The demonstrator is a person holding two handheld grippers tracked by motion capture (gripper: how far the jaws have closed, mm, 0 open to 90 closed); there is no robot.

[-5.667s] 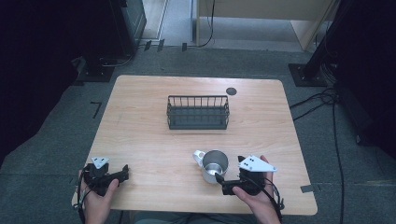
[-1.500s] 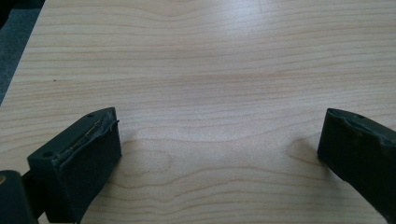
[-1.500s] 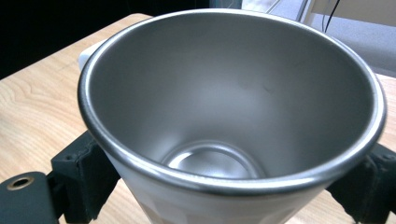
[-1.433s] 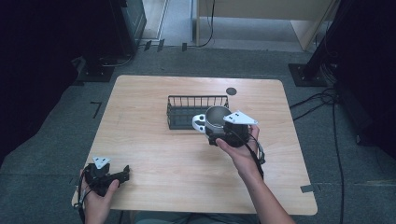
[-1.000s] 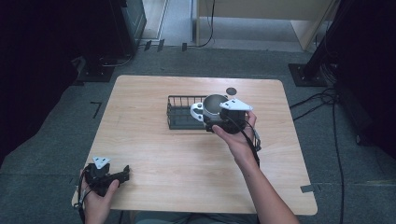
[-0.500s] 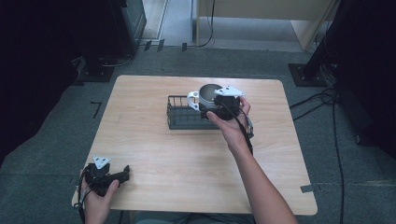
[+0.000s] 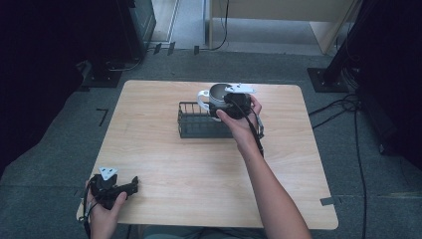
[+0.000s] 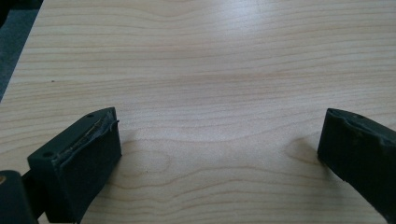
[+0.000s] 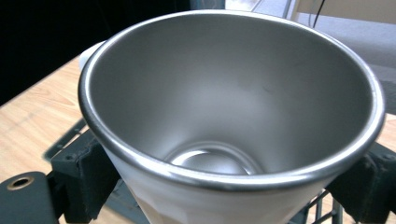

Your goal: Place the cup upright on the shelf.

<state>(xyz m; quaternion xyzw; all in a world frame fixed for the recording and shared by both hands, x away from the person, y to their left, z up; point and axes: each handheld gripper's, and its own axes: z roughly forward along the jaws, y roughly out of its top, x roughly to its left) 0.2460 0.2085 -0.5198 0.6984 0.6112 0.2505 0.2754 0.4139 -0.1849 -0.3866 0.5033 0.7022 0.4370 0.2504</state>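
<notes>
You have the steel mug [image 7: 217, 95] pinched between the jaws of your right gripper [image 7: 225, 105], held upright just above centre of the high view, over the right end of the black wire basket [image 7: 199, 122]. This looks like the placing step: the mug (its white handle points to frame left) hangs over the basket and is not yet set in. Next, lower it straight down inside the wires, then let go. Your left gripper [image 7: 130, 186] rests at lower left on the table [image 7: 199, 169], jaws spread wide and holding nothing.
</notes>
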